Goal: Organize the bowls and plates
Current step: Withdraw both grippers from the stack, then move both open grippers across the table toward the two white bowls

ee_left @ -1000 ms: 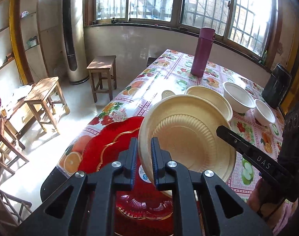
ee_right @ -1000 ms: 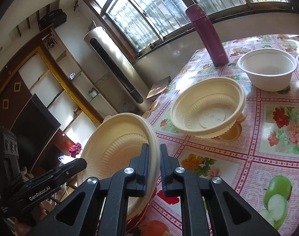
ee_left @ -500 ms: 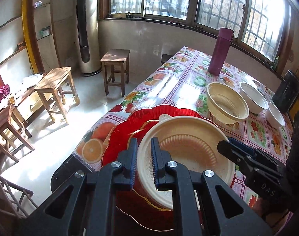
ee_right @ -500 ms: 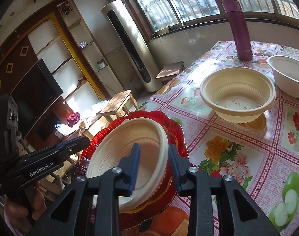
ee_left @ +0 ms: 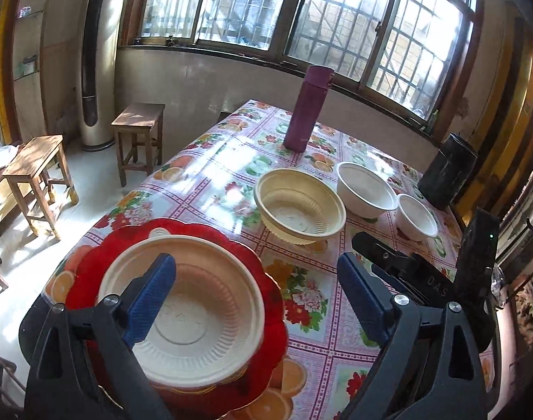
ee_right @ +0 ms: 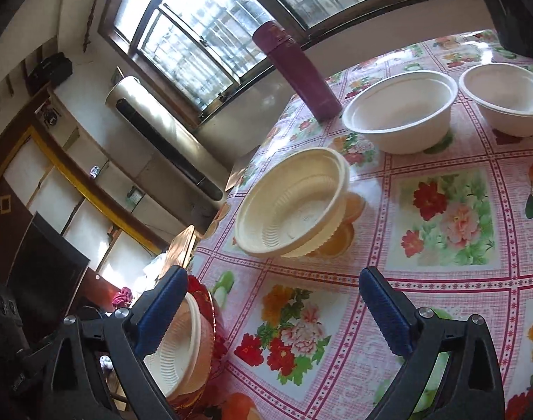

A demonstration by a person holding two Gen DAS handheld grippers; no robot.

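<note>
Indoors, floral tablecloth point(ee_left: 210, 178), barred windows point(ee_left: 336, 24), stools point(ee_left: 137, 122)

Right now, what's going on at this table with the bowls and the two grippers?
A person is sorting dishes with a handheld gripper in each hand. A cream bowl now sits on the red plate at the near end of the table. The left gripper and right gripper have just been opening, with nothing pressed between their pads. A second cream bowl and two white bowls wait farther along the flowered tablecloth, near a purple flask.
</note>
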